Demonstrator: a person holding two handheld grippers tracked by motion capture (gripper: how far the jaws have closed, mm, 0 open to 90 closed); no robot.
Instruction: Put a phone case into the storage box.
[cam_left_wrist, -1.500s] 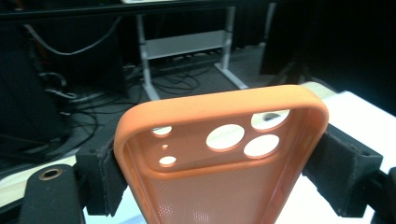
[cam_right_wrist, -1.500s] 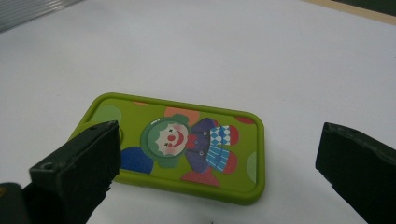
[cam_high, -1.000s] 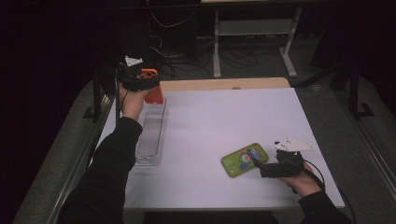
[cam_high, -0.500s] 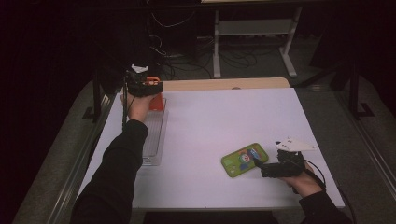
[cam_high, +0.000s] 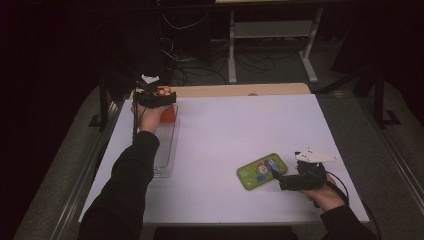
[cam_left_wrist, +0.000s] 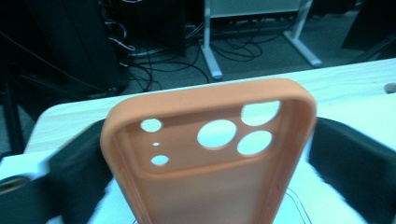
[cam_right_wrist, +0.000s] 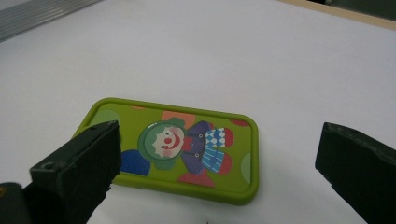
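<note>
Presently the left gripper (cam_high: 159, 95) sits at the far end of the clear tray (cam_high: 167, 150), fingers just spread wide around the orange phone case (cam_left_wrist: 210, 154), no longer pinching it. Risk: case stands tilted, may tip outside the tray as the fingers leave. Right gripper (cam_high: 280, 177) open beside the green clown case (cam_high: 261, 170) on the bench (cam_high: 220, 130). Versus earlier: left hand lower, case released.
</note>
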